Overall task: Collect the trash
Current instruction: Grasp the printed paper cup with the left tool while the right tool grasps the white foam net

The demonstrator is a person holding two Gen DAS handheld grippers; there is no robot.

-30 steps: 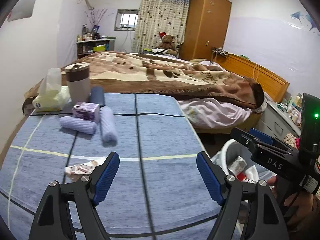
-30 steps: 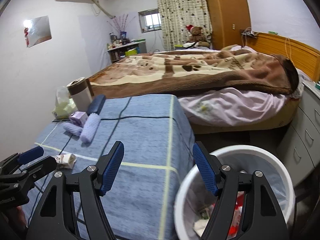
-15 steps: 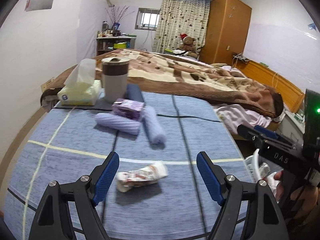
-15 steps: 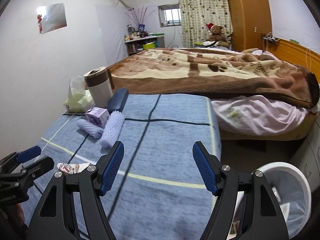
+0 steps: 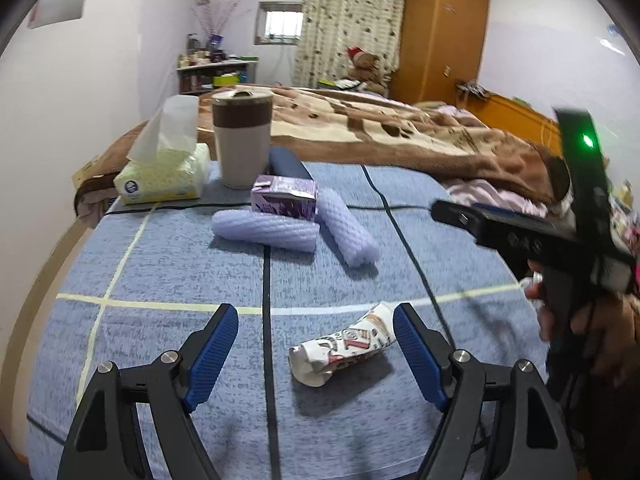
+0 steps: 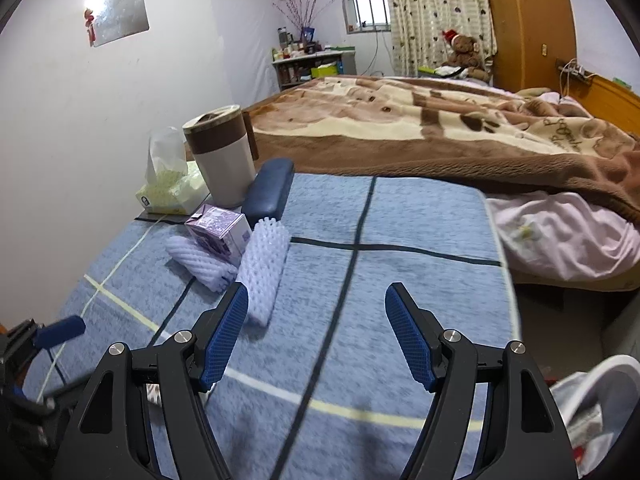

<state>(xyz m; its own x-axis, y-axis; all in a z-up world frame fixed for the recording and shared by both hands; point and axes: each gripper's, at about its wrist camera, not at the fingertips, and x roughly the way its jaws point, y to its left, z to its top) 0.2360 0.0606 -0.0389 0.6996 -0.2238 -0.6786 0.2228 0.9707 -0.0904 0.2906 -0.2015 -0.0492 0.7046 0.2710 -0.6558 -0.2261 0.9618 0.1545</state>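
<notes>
Jaws of left hand-held gripper gape apart around crumpled wrapper, untouched.

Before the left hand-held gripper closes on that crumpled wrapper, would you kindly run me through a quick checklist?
1. Left hand-held gripper open: ok, jaws stand wide apart.
2. Crumpled wrapper between its fingers: ok, it lies inside the gap, nearer the right finger.
3. Pads touching the wrapper: not ok, neither pad presses on it yet.
4. Nothing else in the gap: ok, the foam sleeves and purple carton lie well beyond.
5. Right hand-held gripper free: ok, open and holding nothing.
6. Bin within reach: cannot tell, only its rim shows at the table's edge.
</notes>
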